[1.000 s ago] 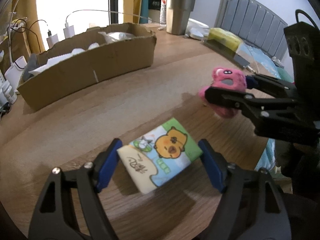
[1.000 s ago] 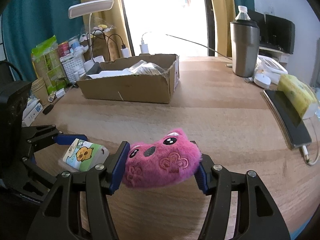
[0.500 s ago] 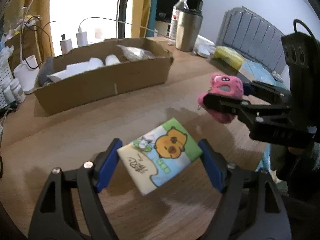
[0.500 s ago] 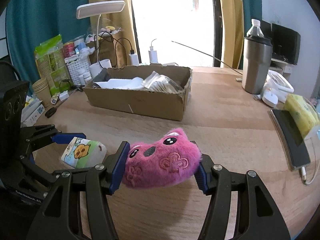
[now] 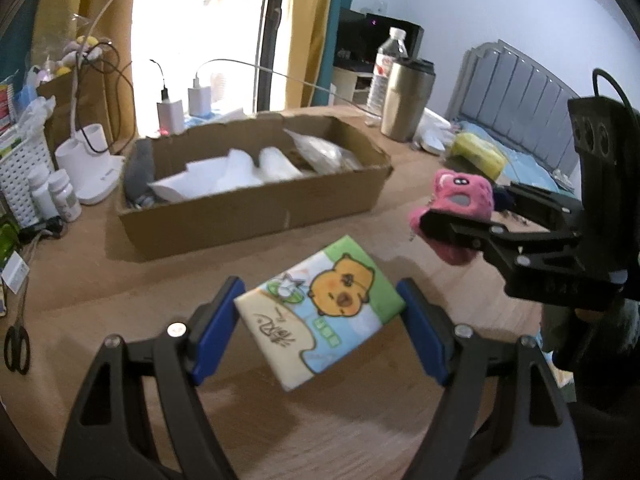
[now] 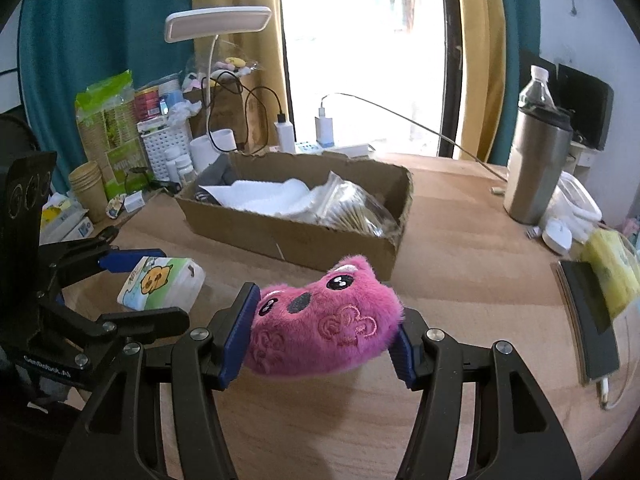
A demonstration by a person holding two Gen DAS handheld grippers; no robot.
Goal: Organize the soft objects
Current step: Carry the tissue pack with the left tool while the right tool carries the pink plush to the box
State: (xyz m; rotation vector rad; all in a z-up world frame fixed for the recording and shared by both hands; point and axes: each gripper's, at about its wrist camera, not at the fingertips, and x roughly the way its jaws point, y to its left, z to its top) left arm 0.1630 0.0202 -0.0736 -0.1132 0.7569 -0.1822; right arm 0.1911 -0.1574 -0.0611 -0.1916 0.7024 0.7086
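My left gripper (image 5: pixel 320 316) is shut on a tissue pack (image 5: pixel 320 312) printed with an orange cartoon animal and holds it above the wooden table. My right gripper (image 6: pixel 324 332) is shut on a pink plush toy (image 6: pixel 324 328) and holds it above the table. Each gripper shows in the other's view: the plush (image 5: pixel 460 204) at the right, the tissue pack (image 6: pixel 160 284) at the left. An open cardboard box (image 5: pixel 256 204) with white paper and a clear bag stands ahead on the table; it also shows in the right wrist view (image 6: pixel 296 236).
A steel tumbler (image 6: pixel 534 164) and water bottle (image 5: pixel 386 68) stand at the back right. A phone (image 6: pixel 588 316) and a yellow pack (image 6: pixel 612 268) lie at the right. A lamp (image 6: pixel 218 24), chargers, pill bottles (image 5: pixel 52 196), a white basket and scissors (image 5: pixel 16 346) crowd the left.
Both grippers have risen and tilted up with their objects still held, so the box's inside and the room behind now show. The box looks nearer.
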